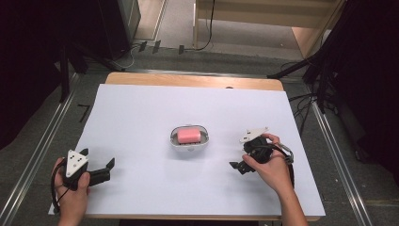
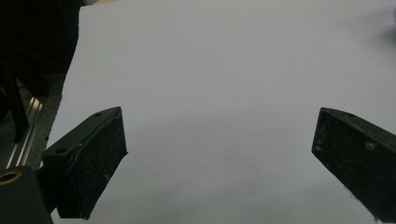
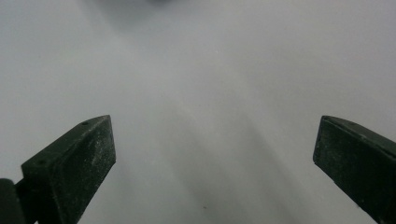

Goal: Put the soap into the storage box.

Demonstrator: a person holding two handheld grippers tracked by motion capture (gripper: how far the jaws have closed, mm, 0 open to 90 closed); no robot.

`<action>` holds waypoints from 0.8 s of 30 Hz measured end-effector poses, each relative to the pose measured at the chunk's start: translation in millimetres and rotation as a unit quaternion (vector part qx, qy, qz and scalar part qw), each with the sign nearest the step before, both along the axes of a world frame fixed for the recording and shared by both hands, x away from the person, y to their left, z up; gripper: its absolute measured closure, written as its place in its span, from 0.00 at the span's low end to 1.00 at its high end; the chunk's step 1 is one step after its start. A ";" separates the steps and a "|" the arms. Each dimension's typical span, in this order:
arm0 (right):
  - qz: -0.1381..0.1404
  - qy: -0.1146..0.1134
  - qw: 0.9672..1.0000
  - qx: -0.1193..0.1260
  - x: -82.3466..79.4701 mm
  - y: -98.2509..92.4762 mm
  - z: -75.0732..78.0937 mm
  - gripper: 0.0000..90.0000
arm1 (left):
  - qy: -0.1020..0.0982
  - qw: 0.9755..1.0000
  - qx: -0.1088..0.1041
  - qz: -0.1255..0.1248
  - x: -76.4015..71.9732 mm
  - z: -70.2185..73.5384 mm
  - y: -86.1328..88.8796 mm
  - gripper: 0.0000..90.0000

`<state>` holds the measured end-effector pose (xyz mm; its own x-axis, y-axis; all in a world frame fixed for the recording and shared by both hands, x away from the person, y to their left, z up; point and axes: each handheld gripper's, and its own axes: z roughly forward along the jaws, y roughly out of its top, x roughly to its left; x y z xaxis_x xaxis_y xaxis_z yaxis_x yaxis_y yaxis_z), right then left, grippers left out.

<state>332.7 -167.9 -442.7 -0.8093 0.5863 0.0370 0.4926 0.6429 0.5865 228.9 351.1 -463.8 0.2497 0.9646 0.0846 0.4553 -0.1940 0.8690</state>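
A pink rectangular soap bar (image 1: 188,135) sits in a shallow white oval plastic dish (image 1: 173,140) on the white-covered counter (image 1: 141,108), between the two grippers and well apart from each. A hurried pinch could skid the slick bar out or tip the light dish. The left gripper (image 1: 111,165) rests low with its jaws wide apart and empty; the right gripper (image 1: 235,167) hovers tilted downward, likewise wide open, holding nothing.
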 end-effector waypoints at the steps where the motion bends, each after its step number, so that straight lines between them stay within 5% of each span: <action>1: -0.002 -0.004 1.000 0.000 -1.2 -2.8 -2.0 0.00 | 0.000 1.000 0.000 0.000 0.0 0.0 0.0 0.04; 24: -0.061 -0.024 0.997 0.052 -28.4 -52.3 -31.4 0.00 | 0.000 1.000 0.002 0.001 -0.3 0.2 0.0 0.04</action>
